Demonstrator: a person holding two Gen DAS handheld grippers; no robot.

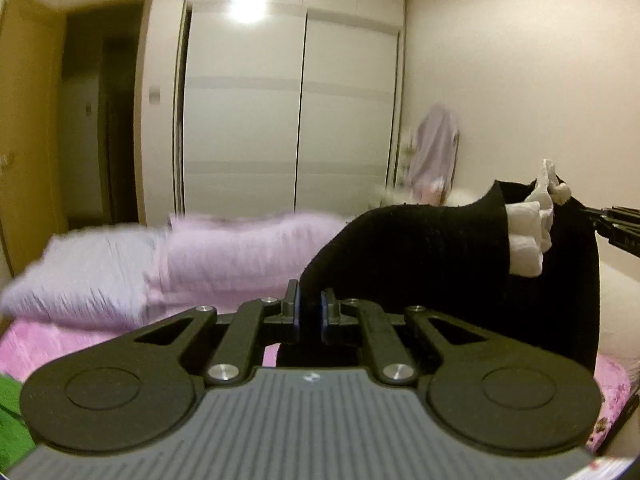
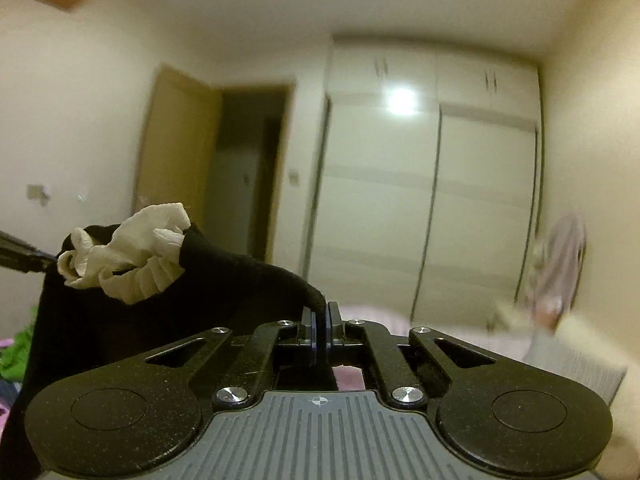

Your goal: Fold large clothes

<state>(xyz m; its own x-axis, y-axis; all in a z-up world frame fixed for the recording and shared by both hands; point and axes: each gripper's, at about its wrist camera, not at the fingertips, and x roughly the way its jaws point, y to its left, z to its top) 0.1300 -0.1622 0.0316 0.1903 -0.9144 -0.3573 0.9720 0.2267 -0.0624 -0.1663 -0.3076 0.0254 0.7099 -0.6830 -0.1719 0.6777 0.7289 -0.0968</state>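
A bedroom fills the background: a tall white wardrobe (image 1: 288, 92) with sliding doors stands against the far wall, an open wooden door (image 1: 28, 120) leads to a dark hallway on its left, and a pale garment hangs (image 1: 436, 148) near the corner on its right. Below it lies a bed with a pink sheet (image 1: 60, 344) and a folded lilac quilt (image 1: 160, 264) on top. A bit of green cloth (image 1: 12, 416) shows at the lower left edge. The black garment (image 1: 432, 260) with a white ruffled collar (image 1: 532, 224) is held up in the air above the bed, stretched between the two tools. The left gripper (image 1: 310, 312) has its jaws drawn close together, pinching an edge of the black cloth, which rises from the pads and sweeps to the right. The right gripper (image 2: 321, 322) has its jaws pressed together on a rolled black edge of the same garment (image 2: 120, 320), which drapes away to the left with the collar (image 2: 128, 256) bunched at the top. In each wrist view, the tip of the other tool pokes in from the side, just beside the collar.
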